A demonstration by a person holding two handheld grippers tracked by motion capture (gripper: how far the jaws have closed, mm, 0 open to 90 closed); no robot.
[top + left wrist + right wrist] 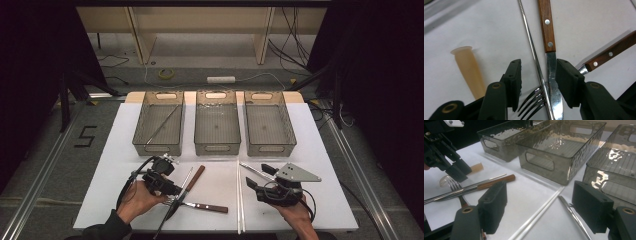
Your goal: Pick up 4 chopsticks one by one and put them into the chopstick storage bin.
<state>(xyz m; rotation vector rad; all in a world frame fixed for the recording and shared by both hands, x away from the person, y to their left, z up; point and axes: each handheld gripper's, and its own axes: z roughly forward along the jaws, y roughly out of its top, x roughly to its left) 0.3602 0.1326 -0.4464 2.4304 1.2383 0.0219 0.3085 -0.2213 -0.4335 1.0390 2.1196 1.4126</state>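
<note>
- Left gripper [537, 82]: jaws spread around a knife [549, 50] and metal chopstick [531, 47], not pinching.
- Right gripper [539, 207]: jaws spread, holding nothing, above the table [529, 192].

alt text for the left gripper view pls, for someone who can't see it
The left tool straddles a metal chopstick, a wooden-handled knife and fork tines on the white table, jaws apart. A cream plastic handle lies at left, another wooden handle at right.
</note>
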